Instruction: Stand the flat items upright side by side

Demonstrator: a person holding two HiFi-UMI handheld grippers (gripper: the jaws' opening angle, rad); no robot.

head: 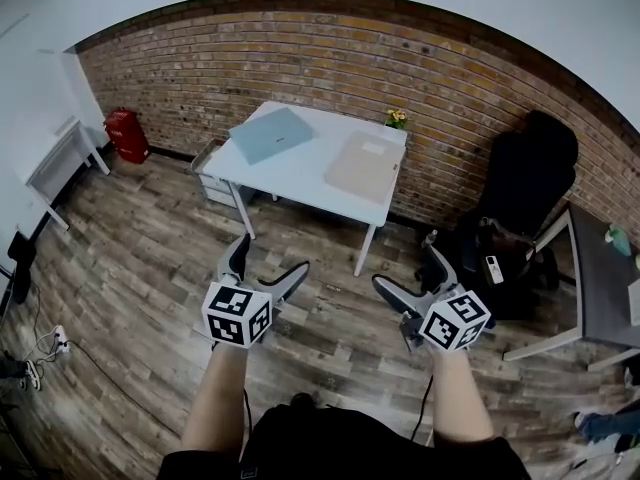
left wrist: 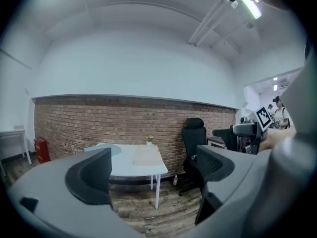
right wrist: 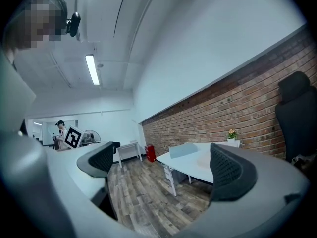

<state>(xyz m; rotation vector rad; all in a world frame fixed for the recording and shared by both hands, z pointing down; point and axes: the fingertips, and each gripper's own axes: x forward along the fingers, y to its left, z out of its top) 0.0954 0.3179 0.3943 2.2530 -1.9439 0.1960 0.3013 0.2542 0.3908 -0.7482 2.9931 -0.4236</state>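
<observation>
No legible text, label, brand or number anywhere

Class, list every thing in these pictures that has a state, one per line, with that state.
Blue item: lying flat on the table, not yet stood up.
Beige item: lying flat on the table, apart from the blue one.
Flower pot: upright at the table's back corner.
Left gripper: open, empty.
Right gripper: open, empty.
</observation>
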